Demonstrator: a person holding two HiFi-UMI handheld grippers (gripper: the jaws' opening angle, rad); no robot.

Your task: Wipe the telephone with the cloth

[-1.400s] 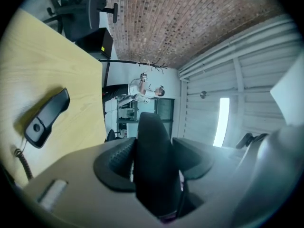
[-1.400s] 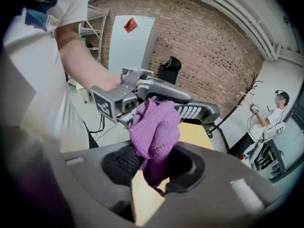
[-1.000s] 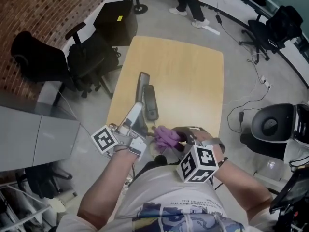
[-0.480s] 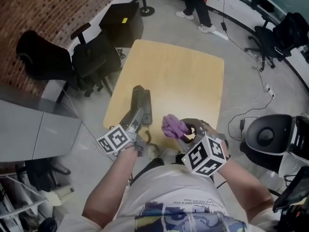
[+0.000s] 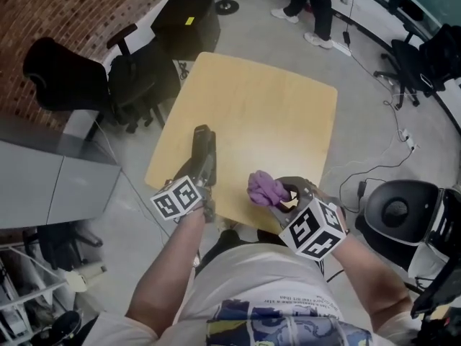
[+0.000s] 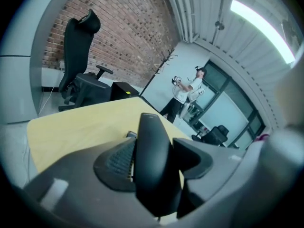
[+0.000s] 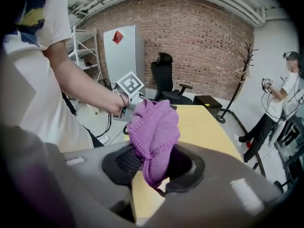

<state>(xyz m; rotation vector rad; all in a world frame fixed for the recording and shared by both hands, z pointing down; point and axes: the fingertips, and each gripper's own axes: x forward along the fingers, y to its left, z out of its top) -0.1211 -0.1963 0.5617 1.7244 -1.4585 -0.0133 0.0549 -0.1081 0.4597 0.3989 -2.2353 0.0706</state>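
Observation:
The telephone is a black handset [image 5: 203, 146] lying lengthwise over the front left part of the light wooden table [image 5: 266, 114]. My left gripper [image 5: 207, 184] is shut on its near end. In the left gripper view the handset [image 6: 151, 146] fills the gap between the jaws of that gripper [image 6: 153, 161], pointing out over the table. A bunched purple knitted cloth [image 5: 265, 188] sits to the right of the handset, apart from it, with my right gripper [image 5: 277, 197] shut on it. In the right gripper view the cloth [image 7: 154, 132] sticks up from that gripper [image 7: 153, 167].
Black office chairs [image 5: 137, 74] and a black box [image 5: 189, 21] stand left of the table. A grey cabinet [image 5: 50, 186] is at the near left. A person [image 5: 317, 2] stands beyond the far edge. A round black seat [image 5: 397, 209] and floor cables [image 5: 360, 166] lie to the right.
The left gripper has lowered and rolled the handset down toward the table. The right gripper has carried the cloth to the right, away from the left gripper.

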